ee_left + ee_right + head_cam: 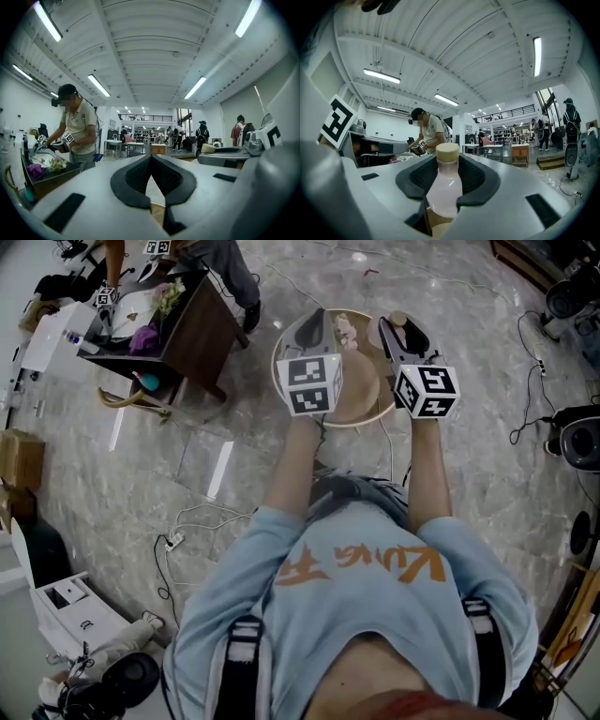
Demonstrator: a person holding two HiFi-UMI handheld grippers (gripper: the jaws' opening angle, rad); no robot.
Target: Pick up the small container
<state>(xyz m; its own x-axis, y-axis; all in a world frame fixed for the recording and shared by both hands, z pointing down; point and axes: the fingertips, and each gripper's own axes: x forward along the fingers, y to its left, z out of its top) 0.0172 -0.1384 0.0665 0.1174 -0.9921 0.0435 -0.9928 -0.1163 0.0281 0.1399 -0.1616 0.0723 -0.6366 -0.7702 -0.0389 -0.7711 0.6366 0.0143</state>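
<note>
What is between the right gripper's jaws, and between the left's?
Right gripper view: a pink bottle stands gripped between the jaws of the right gripper. Left gripper view: the jaws of the left gripper meet, with nothing between.

Between right gripper [400, 326] jaws: pale-pink bottle with cream cap [444, 187], above right rim of round wooden table [361, 404]; left gripper [317, 320] just left.
</note>
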